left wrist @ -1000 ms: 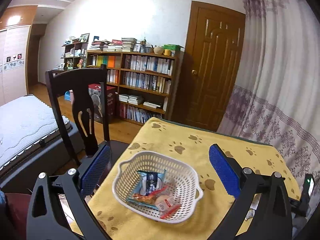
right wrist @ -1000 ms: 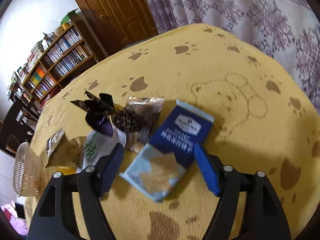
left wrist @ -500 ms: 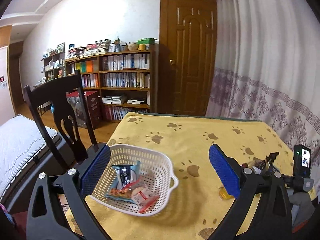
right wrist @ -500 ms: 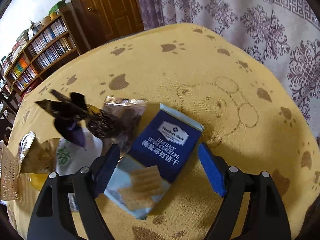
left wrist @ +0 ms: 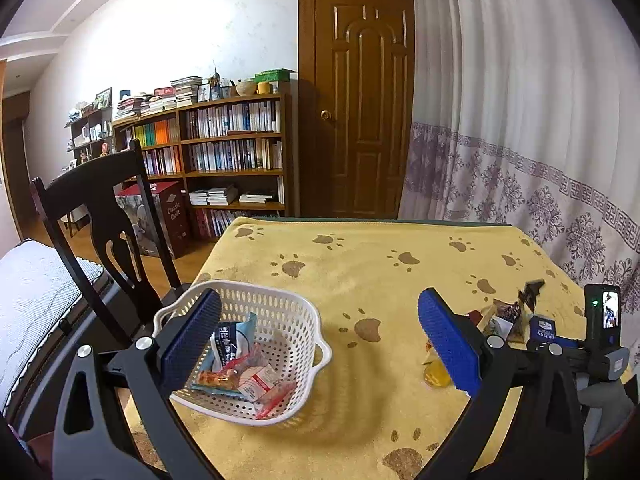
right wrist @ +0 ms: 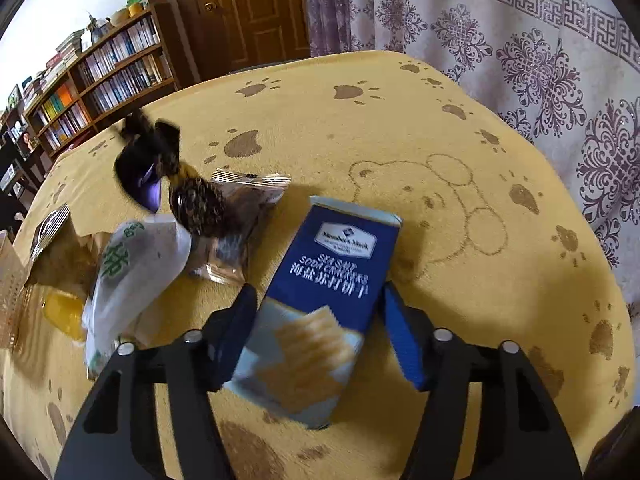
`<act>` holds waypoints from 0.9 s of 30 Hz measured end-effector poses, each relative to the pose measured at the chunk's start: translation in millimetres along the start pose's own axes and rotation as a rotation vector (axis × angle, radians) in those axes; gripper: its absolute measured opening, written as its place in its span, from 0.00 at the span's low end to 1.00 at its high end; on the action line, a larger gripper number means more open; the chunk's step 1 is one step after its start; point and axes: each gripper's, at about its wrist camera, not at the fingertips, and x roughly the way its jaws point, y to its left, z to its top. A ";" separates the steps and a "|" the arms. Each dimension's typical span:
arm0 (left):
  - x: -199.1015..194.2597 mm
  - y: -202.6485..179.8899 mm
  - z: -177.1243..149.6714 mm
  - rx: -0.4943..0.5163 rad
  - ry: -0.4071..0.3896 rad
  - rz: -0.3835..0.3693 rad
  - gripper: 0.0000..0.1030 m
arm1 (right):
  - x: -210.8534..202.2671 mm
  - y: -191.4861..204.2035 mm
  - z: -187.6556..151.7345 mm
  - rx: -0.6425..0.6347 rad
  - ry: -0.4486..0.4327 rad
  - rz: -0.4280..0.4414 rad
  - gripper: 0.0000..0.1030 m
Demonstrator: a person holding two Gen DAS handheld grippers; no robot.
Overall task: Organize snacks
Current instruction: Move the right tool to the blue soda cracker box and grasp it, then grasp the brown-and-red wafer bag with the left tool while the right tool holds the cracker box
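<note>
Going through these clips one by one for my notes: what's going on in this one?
A person is sorting snacks on a yellow paw-print tablecloth. The right hand-held gripper straddles a blue soda cracker pack, jaws open on either side, not yet clamped. More wrapped snacks lie beside it. The left hand-held gripper hangs open and empty over a white basket that already holds a few packets.

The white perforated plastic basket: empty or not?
Not empty: the white perforated plastic basket holds several wrapped snack packets.
</note>
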 end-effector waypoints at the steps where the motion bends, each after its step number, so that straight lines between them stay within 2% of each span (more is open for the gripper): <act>1: 1.0 -1.5 -0.8 0.003 0.004 -0.004 0.97 | -1.2 -1.2 -1.1 -0.003 -0.002 0.001 0.57; 7: 6.0 -9.9 -6.5 0.021 0.021 -0.018 0.97 | -12.3 -15.2 -13.5 -0.034 -0.015 0.009 0.51; 16: 26.9 -20.8 -18.8 0.017 0.104 -0.080 0.97 | -20.4 -34.0 -27.2 -0.068 -0.042 0.004 0.51; 19: 37.1 -33.7 -21.9 0.041 0.135 -0.095 0.97 | -19.7 -29.2 -28.7 -0.087 -0.051 -0.016 0.52; 23: 48.4 -56.7 -23.3 0.103 0.160 -0.123 0.97 | -19.0 -33.6 -27.9 -0.070 -0.051 0.009 0.53; 27: 62.2 -86.9 -25.8 0.159 0.189 -0.193 0.97 | -18.5 -32.7 -27.4 -0.077 -0.050 0.010 0.56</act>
